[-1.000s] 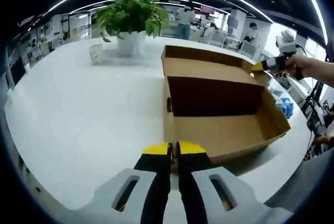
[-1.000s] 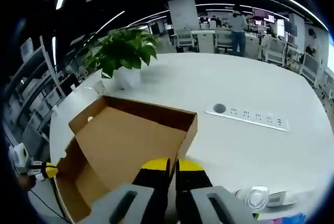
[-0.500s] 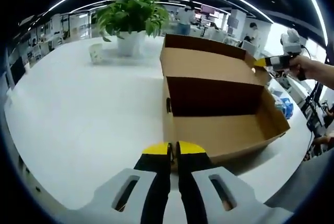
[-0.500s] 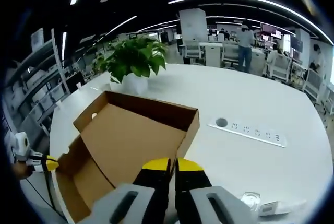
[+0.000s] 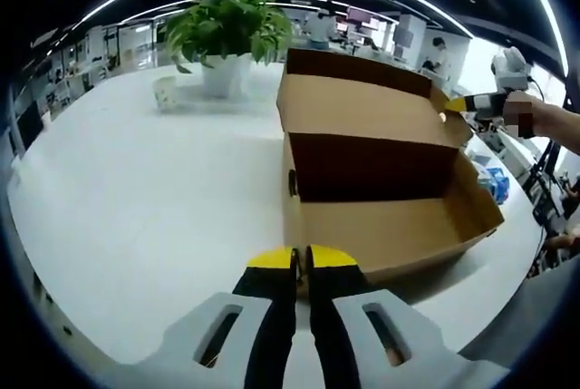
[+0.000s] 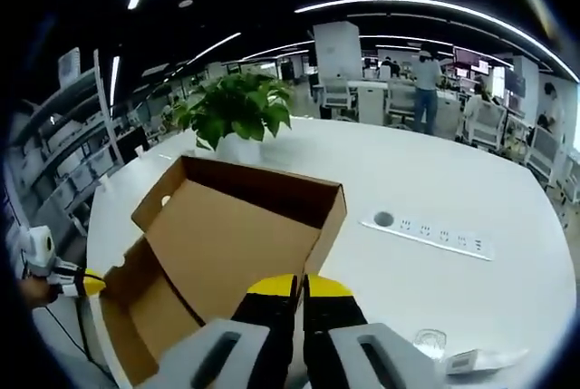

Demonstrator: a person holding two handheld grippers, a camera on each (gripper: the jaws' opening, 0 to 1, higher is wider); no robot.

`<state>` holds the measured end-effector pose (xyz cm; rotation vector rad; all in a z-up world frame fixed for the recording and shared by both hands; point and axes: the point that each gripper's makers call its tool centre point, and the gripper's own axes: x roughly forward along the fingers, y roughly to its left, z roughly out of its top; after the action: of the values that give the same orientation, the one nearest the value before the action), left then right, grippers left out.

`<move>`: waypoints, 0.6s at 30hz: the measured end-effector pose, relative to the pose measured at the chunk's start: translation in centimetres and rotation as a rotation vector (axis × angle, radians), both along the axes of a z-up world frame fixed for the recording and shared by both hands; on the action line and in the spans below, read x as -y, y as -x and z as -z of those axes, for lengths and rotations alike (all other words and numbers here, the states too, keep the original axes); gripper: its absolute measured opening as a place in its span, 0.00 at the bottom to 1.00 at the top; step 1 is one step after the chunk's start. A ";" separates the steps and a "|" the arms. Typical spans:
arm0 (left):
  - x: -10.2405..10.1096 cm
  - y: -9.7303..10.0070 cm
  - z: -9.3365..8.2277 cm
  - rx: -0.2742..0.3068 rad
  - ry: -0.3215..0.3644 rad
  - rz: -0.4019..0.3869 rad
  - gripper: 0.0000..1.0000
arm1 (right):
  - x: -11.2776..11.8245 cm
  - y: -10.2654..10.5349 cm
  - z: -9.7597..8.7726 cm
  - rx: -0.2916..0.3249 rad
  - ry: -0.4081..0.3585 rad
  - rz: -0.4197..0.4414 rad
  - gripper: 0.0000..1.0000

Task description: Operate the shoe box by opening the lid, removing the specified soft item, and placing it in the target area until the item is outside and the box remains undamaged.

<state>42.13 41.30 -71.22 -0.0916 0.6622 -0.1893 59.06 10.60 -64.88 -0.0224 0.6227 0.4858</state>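
Near you, your left gripper (image 5: 302, 258) hangs with its jaws together, empty, at the desk (image 5: 136, 199) edge. Your right gripper (image 6: 297, 286), jaws pinched on the lid (image 5: 362, 110), has swung it up toward closing. The shoe box (image 5: 390, 217) beneath looks empty; no soft item visible.

Your left gripper (image 5: 300, 259) pointed toward 12 o'clock, its yellow-tipped jaws pressed together with nothing between them. Your right gripper (image 6: 298, 286) was likewise closed and empty, aimed at 12 o'clock. In the left gripper view, your right hand (image 5: 530, 119) sat at 2 o'clock.
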 end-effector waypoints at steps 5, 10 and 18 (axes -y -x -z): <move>0.0 0.0 0.0 0.001 -0.001 0.000 0.01 | 0.1 0.3 -0.3 0.016 -0.001 -0.001 0.00; 0.0 0.0 0.0 0.001 -0.005 0.000 0.01 | 0.0 1.0 -0.6 0.036 -0.002 -0.001 0.00; 0.0 -0.1 0.0 -0.004 -0.012 0.012 0.01 | 0.1 1.5 -1.3 0.069 0.000 -0.008 0.00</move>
<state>42.19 41.26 -71.20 -0.0769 0.6679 -0.1967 57.58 10.51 -63.63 -0.0414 0.5546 0.4910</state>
